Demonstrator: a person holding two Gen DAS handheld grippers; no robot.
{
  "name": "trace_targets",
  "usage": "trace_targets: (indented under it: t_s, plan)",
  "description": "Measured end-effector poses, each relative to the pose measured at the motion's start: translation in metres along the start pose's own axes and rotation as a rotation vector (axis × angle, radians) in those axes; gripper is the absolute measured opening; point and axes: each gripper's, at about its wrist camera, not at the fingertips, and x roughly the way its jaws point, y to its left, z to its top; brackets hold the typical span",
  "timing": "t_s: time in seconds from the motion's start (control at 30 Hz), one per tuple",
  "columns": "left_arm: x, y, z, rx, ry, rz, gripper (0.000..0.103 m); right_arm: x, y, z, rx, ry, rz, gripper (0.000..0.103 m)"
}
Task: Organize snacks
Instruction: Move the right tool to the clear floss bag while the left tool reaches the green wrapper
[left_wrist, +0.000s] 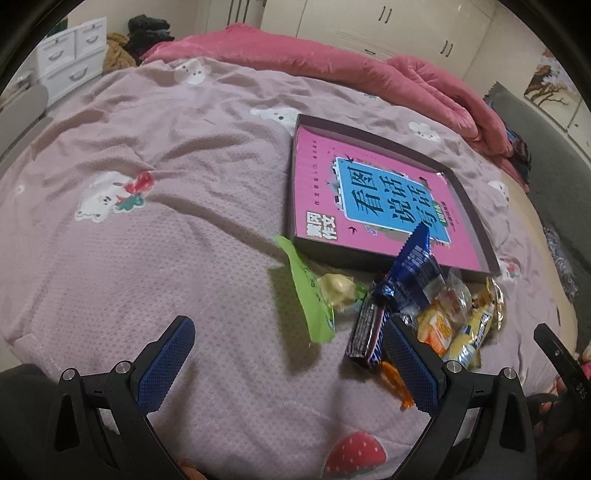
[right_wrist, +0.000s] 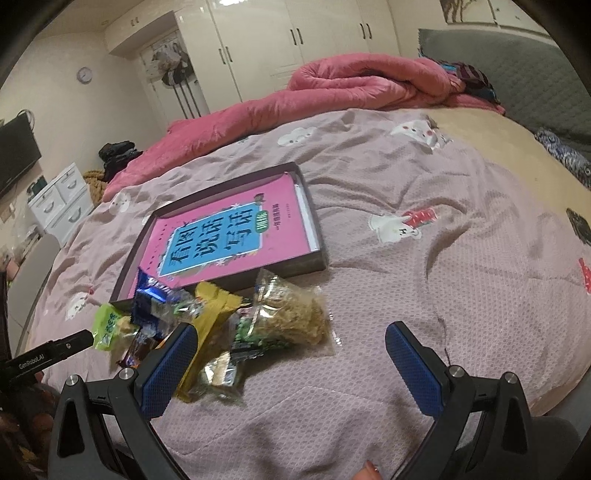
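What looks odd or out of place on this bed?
The shallow dark cardboard tray holds a pink book, not snacks. The wrapped snacks lie heaped on the mauve bedspread beside it, a blue packet leaning over its edge.

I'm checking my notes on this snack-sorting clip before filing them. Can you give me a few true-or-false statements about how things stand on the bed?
1. Both the left gripper and the right gripper have open jaws holding nothing. True.
2. The snacks are piled inside the box. False: they lie on the bedspread beside it.
3. A pink book lies in the box. True.
4. The green packet is clamped by the left gripper. False: it lies free.
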Motion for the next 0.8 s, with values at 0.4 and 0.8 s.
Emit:
trace_targets:
  t_s: [0.4,0.8]
  plan:
    - [0.034,-0.016,0.006,0.023,0.05,-0.09,0.101,0.032,-0.018,0.008,0.053,0.091,0.002,0.102]
    - [0.044,-0.021,0.008,0.051,0.056,-0.143,0.074,0.07,-0.023,0.009,0.145,0.192,0.101,0.085]
